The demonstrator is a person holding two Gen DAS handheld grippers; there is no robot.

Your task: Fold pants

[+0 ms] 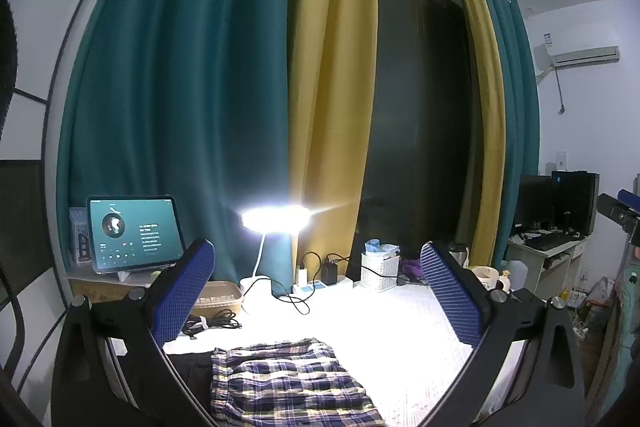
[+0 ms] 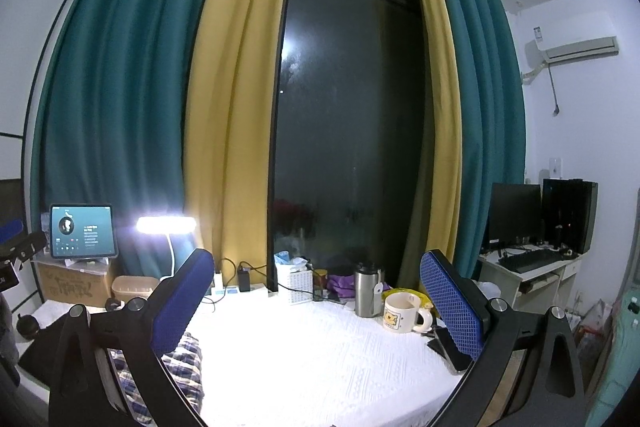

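The plaid pants (image 1: 292, 383), navy, white and yellow, lie folded on the white table cover (image 1: 400, 347) at the bottom middle of the left wrist view. My left gripper (image 1: 316, 291) is open and empty, raised above and behind them. In the right wrist view an edge of the pants (image 2: 176, 367) shows at the lower left behind the left finger. My right gripper (image 2: 316, 303) is open and empty over the bare white cover (image 2: 320, 355), to the right of the pants.
A lit desk lamp (image 1: 276, 217), a tablet (image 1: 134, 233), a power strip with chargers (image 1: 320, 277), a white basket (image 1: 380, 269) and cables (image 1: 212, 321) line the table's back. A steel tumbler (image 2: 368, 289), a mug (image 2: 402, 313) and a phone (image 2: 450, 347) stand at the right.
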